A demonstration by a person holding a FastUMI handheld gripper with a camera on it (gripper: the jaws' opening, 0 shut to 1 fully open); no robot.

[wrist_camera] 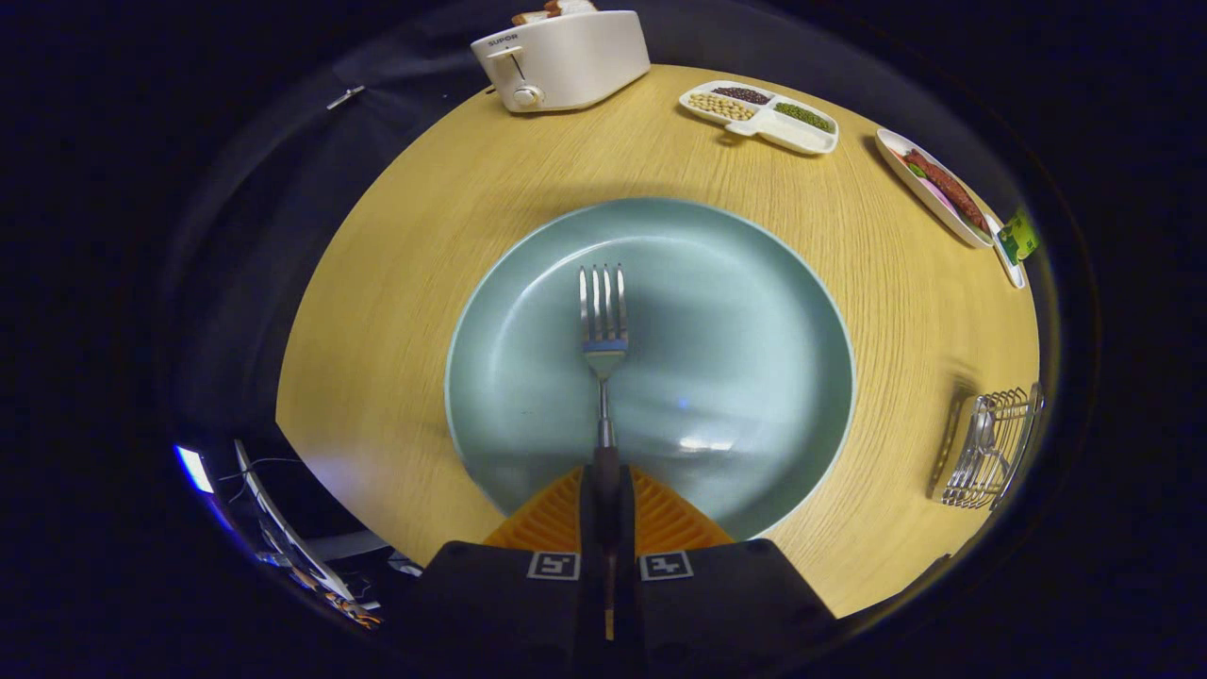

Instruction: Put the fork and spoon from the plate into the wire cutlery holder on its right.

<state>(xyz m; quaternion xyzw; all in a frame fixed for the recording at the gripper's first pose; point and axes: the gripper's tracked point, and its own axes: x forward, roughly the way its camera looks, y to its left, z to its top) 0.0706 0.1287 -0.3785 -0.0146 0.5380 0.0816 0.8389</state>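
The fork (603, 321) is held by its dark handle between the 2 fingers of the gripper (604, 495), which are closed on it from both sides. Its shaft runs straight ahead from the fingers, and its 4 tines are pointed away from them, over the middle of the plate (754, 283). Whether the tines are touching the plate or are raised above it cannot be told.

The plate is a round, pale blue-green one, set on a light wooden table (453, 198), with its near rim hidden behind the fingers.

To the right of the plate, well apart from its rim, the wire cutlery holder (990, 448) is seen near the table's edge. The spoon (981, 429) is seen inside it, bowl upward.

Beyond the plate, at the far edge of the table, a white toaster (566, 61) is placed, with slices of bread showing at its top. To the right of the toaster a white divided tray (759, 115) is set, with beans and grains in its compartments. Further right, a long white dish (934, 189) with reddish food is placed at the table's edge.
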